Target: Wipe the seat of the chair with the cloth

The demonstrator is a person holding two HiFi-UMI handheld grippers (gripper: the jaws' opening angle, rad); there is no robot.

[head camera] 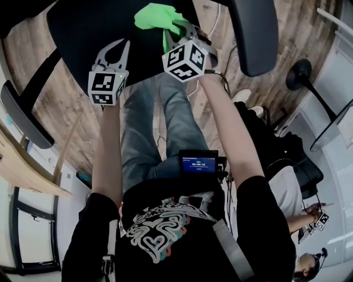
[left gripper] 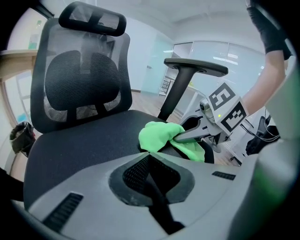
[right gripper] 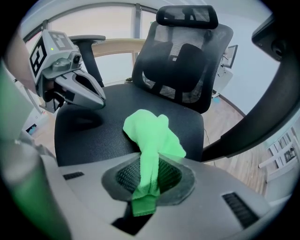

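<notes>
Cloth (right gripper: 151,131) pinched tight in my right gripper (right gripper: 149,157), bunched on chair seat (right gripper: 89,129), right side. Left gripper (left gripper: 149,155) closed, empty, near edge. Wipe looks barely begun; next: press, drag cloth left.

1. Our right gripper (head camera: 175,34) grips the green cloth (head camera: 156,15), which lies bunched on the black seat (head camera: 83,25) just beyond its tip.
2. Our left gripper (head camera: 118,49) is over the seat, just left of the right gripper and apart from the cloth.
3. An armrest (head camera: 255,33) lies right of the right gripper.
</notes>
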